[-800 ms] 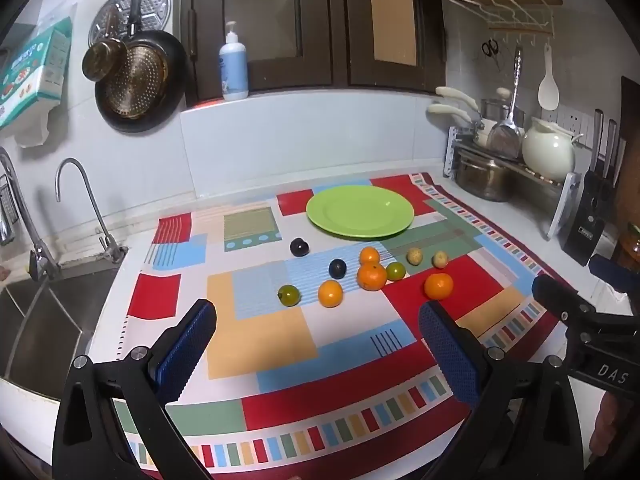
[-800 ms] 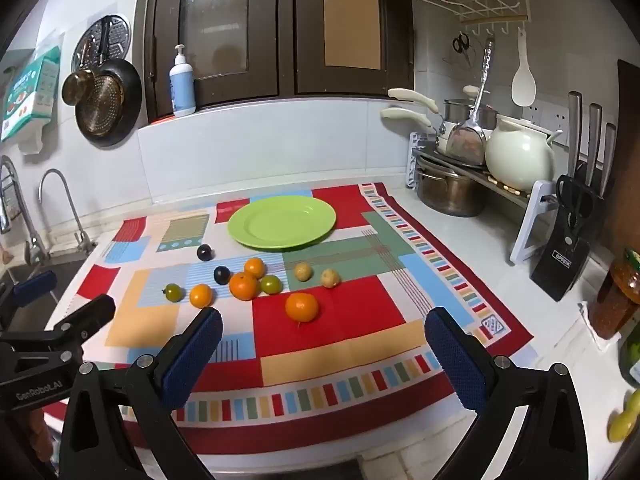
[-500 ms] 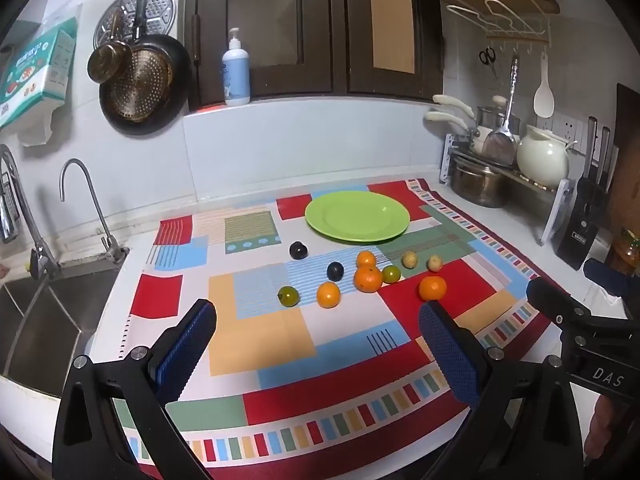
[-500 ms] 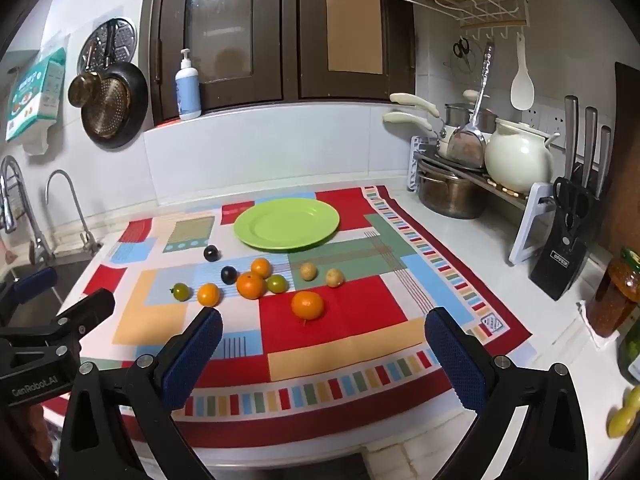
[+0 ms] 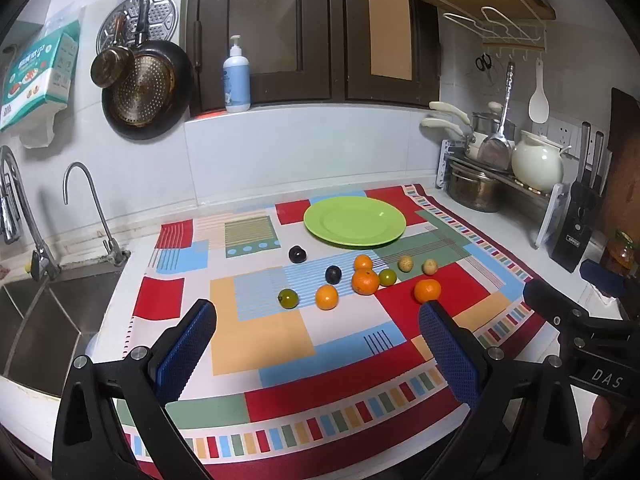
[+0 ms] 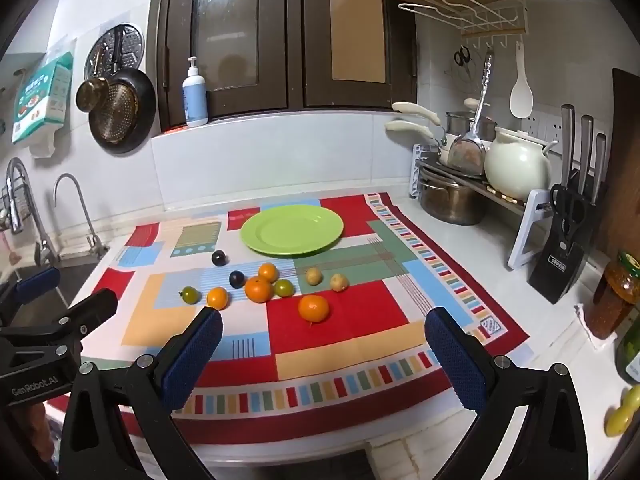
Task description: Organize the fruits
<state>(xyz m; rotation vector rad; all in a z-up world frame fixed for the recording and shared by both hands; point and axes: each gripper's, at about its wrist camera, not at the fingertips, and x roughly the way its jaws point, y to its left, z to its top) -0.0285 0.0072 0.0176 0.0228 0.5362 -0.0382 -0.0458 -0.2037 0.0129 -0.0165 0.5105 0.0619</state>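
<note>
A: Kitchen counter, colourful patchwork mat spread over it. Green plate toward the back of the mat, nothing on it. Fruit all loose in front of the plate, none of it plated yet.

B: Same from the right wrist view. Counted ten pieces?

A: Yep. Four oranges: a small one nearest the plate, a bigger one just in front of it and touching or nearly so, another further left, and one off alone on the red patch. Two dark plums: one back left, one just left of the orange pair. Two green fruits: one tucked right beside the big orange, one far left of the bunch. Two small yellowish fruits side by side, right of the cluster.

B: Grippers?

A: Left gripper spread wide, blue pads well apart, nothing between them. Hanging over the near part of the mat, short of the fruit, tilted down a bit.

B: Right gripper likewise: fully released, empty, blue pads far apart, lone orange visible just beyond the gap but not touched. Left gripper also poking into the right view at the left edge.

A: Sink and tap off the left, pot rack and knife block off the right. All well clear of the fruit.
</note>
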